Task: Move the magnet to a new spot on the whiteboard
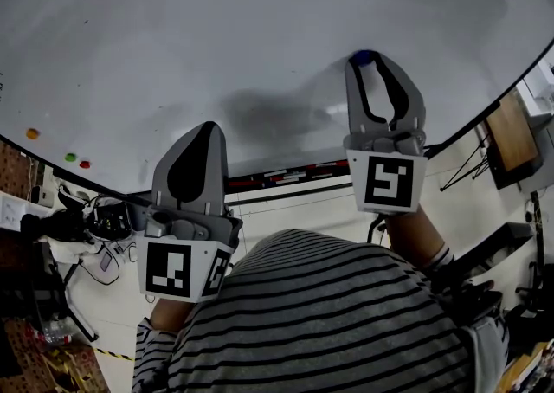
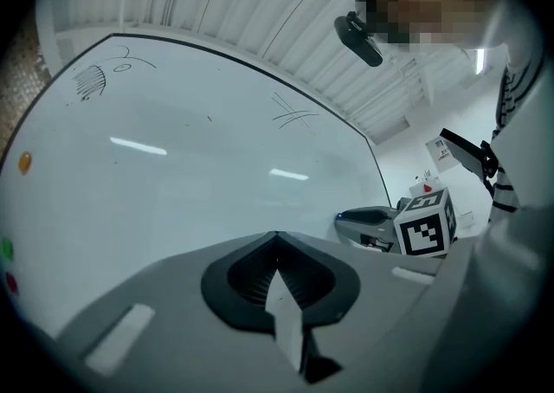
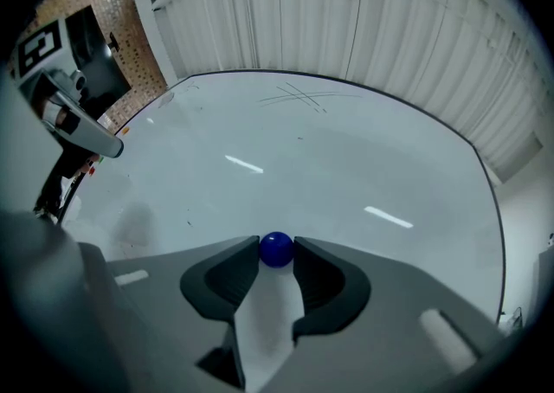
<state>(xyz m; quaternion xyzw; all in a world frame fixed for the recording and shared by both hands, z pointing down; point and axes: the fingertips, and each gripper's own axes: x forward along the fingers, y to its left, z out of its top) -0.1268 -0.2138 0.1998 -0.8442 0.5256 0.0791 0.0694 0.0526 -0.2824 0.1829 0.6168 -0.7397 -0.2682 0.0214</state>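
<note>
A: Magnet?
B: Blue magnet [image 3: 276, 249] on whiteboard [image 3: 346, 149], low, between right gripper [image 1: 370, 61] tips. Jaws released, wide.
A: Left gripper [image 2: 277, 242]?
B: Jaws clenched together, empty, near whiteboard's lower edge.

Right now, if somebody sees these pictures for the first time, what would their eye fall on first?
First comes the big whiteboard, which fills most of every view. On it a small blue magnet sits between the parted jaw tips of the right gripper, while the left gripper hangs lower with its jaws together. Three small coloured dots lie near the board's left edge in the head view.
</note>
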